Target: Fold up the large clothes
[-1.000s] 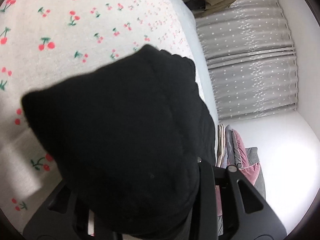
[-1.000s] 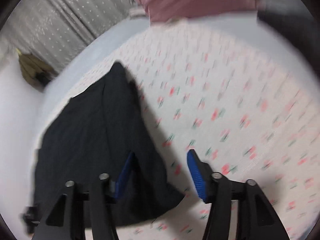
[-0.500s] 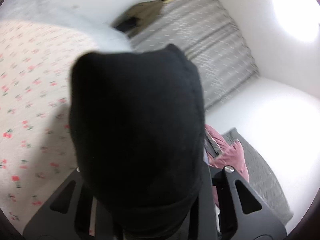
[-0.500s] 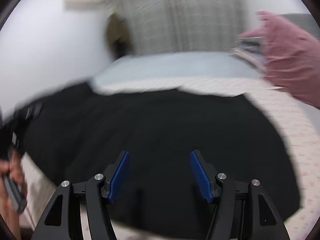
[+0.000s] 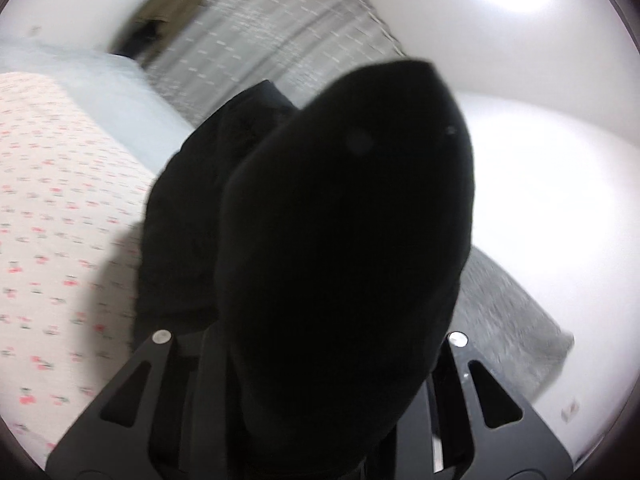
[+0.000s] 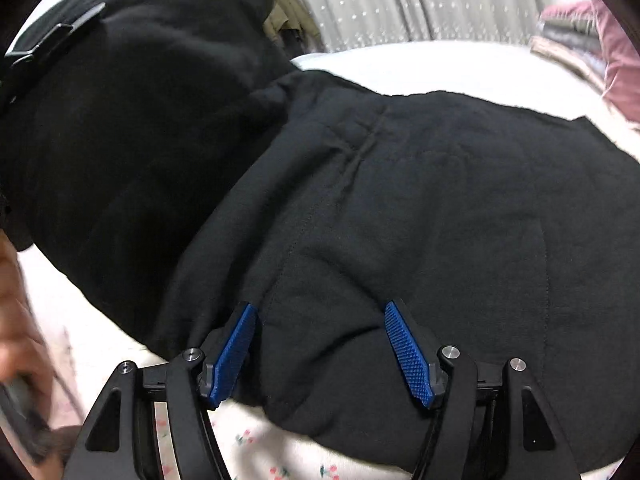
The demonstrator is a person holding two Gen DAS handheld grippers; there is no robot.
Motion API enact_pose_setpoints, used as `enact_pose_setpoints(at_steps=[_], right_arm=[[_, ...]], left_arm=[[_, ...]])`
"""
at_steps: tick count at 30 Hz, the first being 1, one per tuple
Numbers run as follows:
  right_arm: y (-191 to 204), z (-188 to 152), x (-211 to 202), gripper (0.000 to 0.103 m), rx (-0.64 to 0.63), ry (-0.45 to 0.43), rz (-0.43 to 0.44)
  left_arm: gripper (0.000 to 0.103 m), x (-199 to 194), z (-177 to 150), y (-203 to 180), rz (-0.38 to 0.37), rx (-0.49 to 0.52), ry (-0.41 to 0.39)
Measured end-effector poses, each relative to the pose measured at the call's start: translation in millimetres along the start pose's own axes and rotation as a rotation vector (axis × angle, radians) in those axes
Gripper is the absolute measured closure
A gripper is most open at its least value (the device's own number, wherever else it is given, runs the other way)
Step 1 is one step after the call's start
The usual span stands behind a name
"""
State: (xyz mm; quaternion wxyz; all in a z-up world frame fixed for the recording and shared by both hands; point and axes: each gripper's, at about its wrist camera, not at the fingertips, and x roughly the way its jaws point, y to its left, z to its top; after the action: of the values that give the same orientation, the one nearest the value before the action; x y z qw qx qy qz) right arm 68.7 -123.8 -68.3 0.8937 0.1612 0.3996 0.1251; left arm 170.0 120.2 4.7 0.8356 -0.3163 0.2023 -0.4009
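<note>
A large black garment (image 6: 400,200) lies spread on the cherry-print bed sheet (image 6: 248,444). My right gripper (image 6: 320,312) is open, its blue pads (image 6: 408,352) hovering just over the garment's near edge, holding nothing. My left gripper (image 5: 320,360) is shut on a lifted part of the black garment (image 5: 340,220), which drapes over its fingers and hides them. In the right wrist view that raised fold (image 6: 132,132) hangs at the left, with the left gripper's body above it.
The cherry-print sheet (image 5: 60,220) covers the bed. Grey dotted curtains (image 6: 400,0) hang behind it. Folded pink and grey bedding (image 6: 600,52) is stacked at the far right. An olive garment (image 6: 284,12) hangs by the curtain. A grey blanket (image 5: 508,316) lies by the wall.
My left gripper has lifted its part of the garment higher and swung toward the wall. My right gripper has swept across the bed and now sits over the garment's near edge.
</note>
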Motion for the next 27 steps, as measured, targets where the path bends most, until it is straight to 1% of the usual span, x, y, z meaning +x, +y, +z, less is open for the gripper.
enact_pose_setpoints(at_steps=[1, 2, 3, 4, 6, 7, 9, 11, 13, 15, 16, 17, 18, 19, 20, 21, 22, 23, 25, 27], right_arm=[[-11.0, 2.6, -6.0, 0.034, 0.036, 0.015, 0.037], [-14.3, 7.0, -8.5, 0.034, 0.068, 0.021, 0.056], [-27.2, 11.2, -16.1, 0.034, 0.129, 0.023, 0.079], [-35.7, 12.3, -22.1, 0.034, 0.166, 0.018, 0.089], [-66.9, 15.7, -41.4, 0.032, 0.270, -0.013, 0.104], [-84.9, 16.4, -52.5, 0.031, 0.328, -0.034, 0.100], [-116.3, 14.4, -71.6, 0.029, 0.432, -0.082, 0.093], [-149.7, 10.5, -87.4, 0.028, 0.544, -0.129, 0.091], [-190.1, 8.9, -101.0, 0.028, 0.669, -0.175, 0.144], [-211.1, 3.2, -108.1, 0.028, 0.747, -0.198, 0.205], [-218.1, 1.6, -109.6, 0.028, 0.773, -0.206, 0.227], [-225.3, 0.1, -110.8, 0.028, 0.799, -0.213, 0.254], [-229.6, -0.5, -110.9, 0.028, 0.815, -0.218, 0.274], [-229.0, -8.3, -117.1, 0.028, 0.825, -0.217, 0.287], [-232.1, -8.9, -117.2, 0.027, 0.837, -0.214, 0.299], [-225.7, -8.8, -109.6, 0.027, 0.844, -0.211, 0.306], [-225.4, -8.5, -107.4, 0.027, 0.852, -0.209, 0.314], [-221.5, -8.0, -107.9, 0.027, 0.854, -0.207, 0.317], [-219.8, -5.2, -104.6, 0.026, 0.856, -0.196, 0.324], [-217.4, -8.4, -110.8, 0.025, 0.852, -0.181, 0.325]], left_arm=[[0.074, 6.6, -5.8, -6.6, -0.021, 0.016, 0.023], [0.074, 13.1, -9.6, -11.1, -0.039, 0.030, 0.045], [0.074, 18.2, -15.9, -17.1, -0.056, 0.045, 0.070], [0.074, 25.5, -21.2, -22.2, -0.066, 0.064, 0.098], [0.073, 38.9, -30.5, -28.2, -0.071, 0.101, 0.150], [0.073, 49.1, -40.2, -31.7, -0.065, 0.129, 0.190], [0.072, 63.3, -54.0, -34.1, -0.053, 0.156, 0.244], [0.072, 79.9, -70.8, -34.5, -0.027, 0.192, 0.314], [0.071, 96.1, -86.7, -36.3, 0.009, 0.245, 0.389], [0.067, 111.8, -107.2, -40.1, 0.046, 0.311, 0.472], [0.065, 118.4, -115.2, -41.1, 0.062, 0.360, 0.504], [0.061, 122.4, -118.6, -43.2, 0.071, 0.405, 0.512], [0.056, 121.0, -126.7, -47.5, 0.079, 0.481, 0.508], [0.051, 119.1, -128.5, -51.3, 0.076, 0.524, 0.512], [0.041, 115.2, -129.6, -56.4, 0.065, 0.540, 0.524], [0.031, 111.1, -128.7, -60.8, 0.049, 0.541, 0.543], [0.027, 109.2, -121.8, -65.3, 0.024, 0.529, 0.569], [0.023, 98.0, -120.5, -67.3, -0.002, 0.517, 0.591], [0.022, 71.4, -118.8, -77.7, -0.061, 0.505, 0.620], [0.021, 57.9, -113.5, -83.9, -0.132, 0.489, 0.640]])
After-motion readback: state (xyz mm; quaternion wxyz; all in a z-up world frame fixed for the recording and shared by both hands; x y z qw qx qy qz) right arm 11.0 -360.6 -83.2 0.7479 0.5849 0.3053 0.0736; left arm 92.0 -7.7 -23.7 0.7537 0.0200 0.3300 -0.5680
